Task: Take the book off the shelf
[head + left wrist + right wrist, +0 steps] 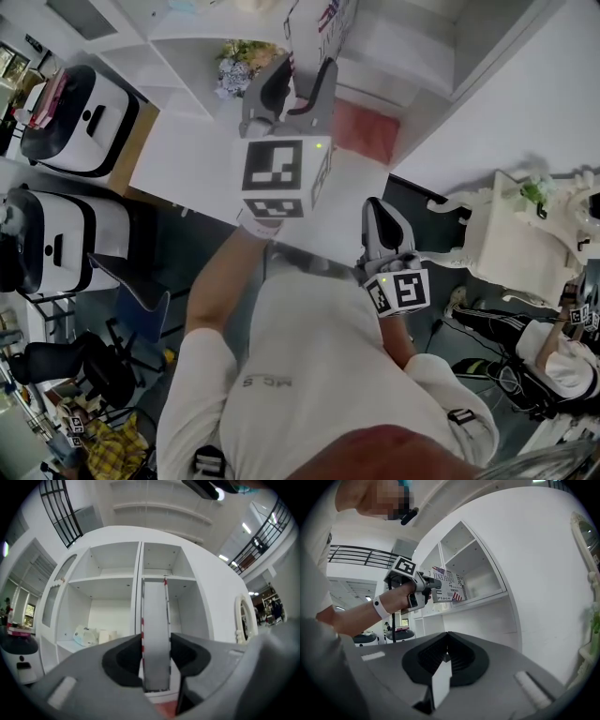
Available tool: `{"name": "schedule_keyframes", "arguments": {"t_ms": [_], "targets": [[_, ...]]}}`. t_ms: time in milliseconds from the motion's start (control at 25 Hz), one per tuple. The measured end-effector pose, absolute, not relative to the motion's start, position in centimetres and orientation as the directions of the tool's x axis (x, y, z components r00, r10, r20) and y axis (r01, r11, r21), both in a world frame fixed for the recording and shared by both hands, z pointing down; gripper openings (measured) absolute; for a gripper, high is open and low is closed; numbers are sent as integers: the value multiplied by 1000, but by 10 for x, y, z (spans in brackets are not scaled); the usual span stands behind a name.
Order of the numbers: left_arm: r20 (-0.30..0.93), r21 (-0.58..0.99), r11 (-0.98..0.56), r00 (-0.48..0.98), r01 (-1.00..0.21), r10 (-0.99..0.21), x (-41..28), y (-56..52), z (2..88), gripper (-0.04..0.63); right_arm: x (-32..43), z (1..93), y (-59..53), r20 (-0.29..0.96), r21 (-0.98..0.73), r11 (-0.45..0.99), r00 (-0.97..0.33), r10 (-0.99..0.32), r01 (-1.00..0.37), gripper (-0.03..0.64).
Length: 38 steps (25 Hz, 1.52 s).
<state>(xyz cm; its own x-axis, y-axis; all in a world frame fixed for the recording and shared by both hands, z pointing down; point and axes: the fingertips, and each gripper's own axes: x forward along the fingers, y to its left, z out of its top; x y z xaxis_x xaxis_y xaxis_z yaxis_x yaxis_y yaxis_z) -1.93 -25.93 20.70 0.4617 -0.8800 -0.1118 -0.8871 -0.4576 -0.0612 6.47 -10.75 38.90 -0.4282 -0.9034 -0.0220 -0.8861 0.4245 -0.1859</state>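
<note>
The book [449, 588] is white with black lettering and red-and-blue flag patches; the shelf [482, 600] is plain white.

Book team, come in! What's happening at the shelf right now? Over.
Left hand-held gripper clamped on upright book. Right hand-held gripper shut, empty, down low. Book at white shelf front, nothing blocking.

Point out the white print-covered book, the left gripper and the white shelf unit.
White print-covered book [155, 634]: left gripper view, page edge.
Left gripper [298, 75]: head view, between its fingertips.
White shelf unit [105, 578]: left gripper view, shelf board.
</note>
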Motion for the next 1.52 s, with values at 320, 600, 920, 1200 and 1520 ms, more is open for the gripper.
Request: {"name": "schedule_keyframes", "arguments": {"t_ms": [320, 600, 920, 1200, 1520], "targets": [[-127, -63, -452, 457, -890, -881, -29, -214, 208, 167, 58, 389, -104, -30, -193, 446, -449, -893, -874, -2], [-148, -28, -430, 429, -902, -891, -43, -176, 218, 169, 56, 391, -101, -36, -195, 457, -460, -887, -868, -2], [-148, -4, -404, 400, -915, -904, -84, -161, 238, 169, 25, 393, -116, -16, -195, 483, -489, -872, -854, -2], [-95, 15, -371, 368, -929, -925, -102, -143, 259, 169, 20, 396, -118, -11, -196, 501, -509, -861, -843, -2], [6, 27, -301, 302, -953, -953, -108, -148, 308, 169, 25, 400, -122, -16, -198, 515, -523, -852, -834, -2]]}}
